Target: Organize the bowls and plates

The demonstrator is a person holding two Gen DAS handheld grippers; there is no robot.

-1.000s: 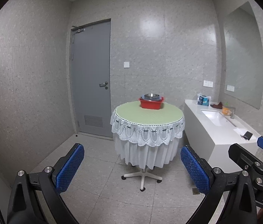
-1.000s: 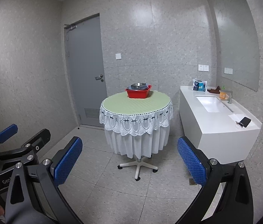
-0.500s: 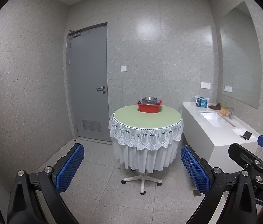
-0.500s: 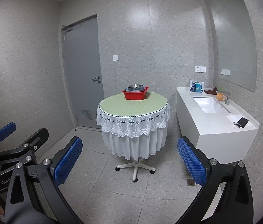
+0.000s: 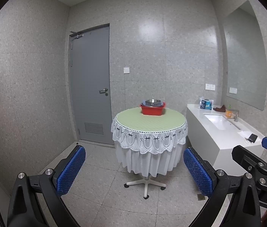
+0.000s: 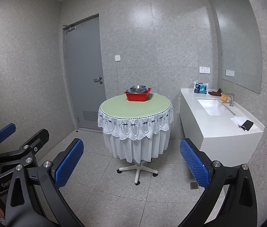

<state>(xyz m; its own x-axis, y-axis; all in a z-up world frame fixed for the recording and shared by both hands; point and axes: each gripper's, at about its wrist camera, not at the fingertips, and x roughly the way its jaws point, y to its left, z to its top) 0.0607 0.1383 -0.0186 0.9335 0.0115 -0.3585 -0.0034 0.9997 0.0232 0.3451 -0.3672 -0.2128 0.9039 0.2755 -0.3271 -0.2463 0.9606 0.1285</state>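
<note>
A red plastic basin [image 5: 152,109] stands at the far side of a round table [image 5: 148,123] with a green top and white lace cloth. Steel bowls [image 5: 153,102] are stacked inside the basin. The basin [image 6: 138,96] and bowls [image 6: 138,89] also show in the right wrist view on the table [image 6: 135,109]. My left gripper [image 5: 134,168] is open and empty, well short of the table, above the floor. My right gripper [image 6: 131,160] is open and empty, at the same distance. Each gripper shows at the edge of the other's view.
A white sink counter [image 5: 222,132] stands right of the table, with a tissue pack [image 5: 206,103], an orange bottle [image 5: 228,113] and a phone [image 5: 253,137]. A grey closed door [image 5: 90,87] is at the back left. The table has a wheeled star base [image 5: 145,186] on tile floor.
Both views have pulled back and tilted up slightly: the table and basin look smaller and sit lower in the frames. Both grippers stay open.
</note>
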